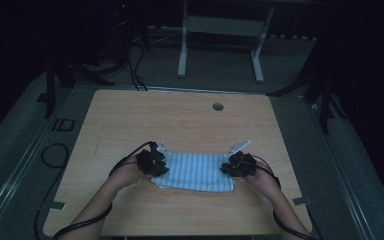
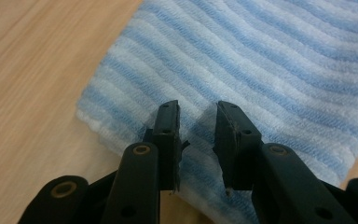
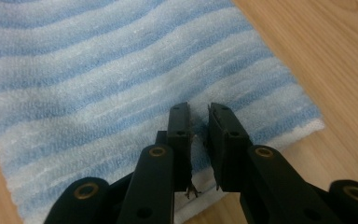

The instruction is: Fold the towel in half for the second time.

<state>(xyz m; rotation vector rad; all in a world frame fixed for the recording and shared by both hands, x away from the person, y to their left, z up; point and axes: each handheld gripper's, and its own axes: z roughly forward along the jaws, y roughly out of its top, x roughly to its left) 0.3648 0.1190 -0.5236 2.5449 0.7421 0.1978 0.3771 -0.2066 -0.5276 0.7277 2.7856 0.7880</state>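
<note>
A light wooden table (image 1: 180,120) takes up the middle of the high view, with a small round grommet hole (image 1: 218,106) near its far edge and dark floor and the legs of a white frame (image 1: 220,45) beyond it. On the near half of the table lies a folded blue-and-white striped towel (image 1: 195,171), flat, its long side running across from left to right.

The person's forearms come in from the bottom edge, one hand at each short end of the towel. The left gripper (image 1: 152,162) sits at the towel's left end and the right gripper (image 1: 239,164) at its right end, well apart from each other with the cloth between them.

In the left gripper view, the left gripper (image 2: 196,123) has its jaws parted by a moderate gap, poised over the towel (image 2: 270,74) near its corner; nothing is pinched between them.

In the right gripper view, the right gripper (image 3: 199,122) shows a narrower gap, the jaws nearly parallel above the towel (image 3: 98,84) close to its edge. Whether the tips touch the cloth cannot be told.
</note>
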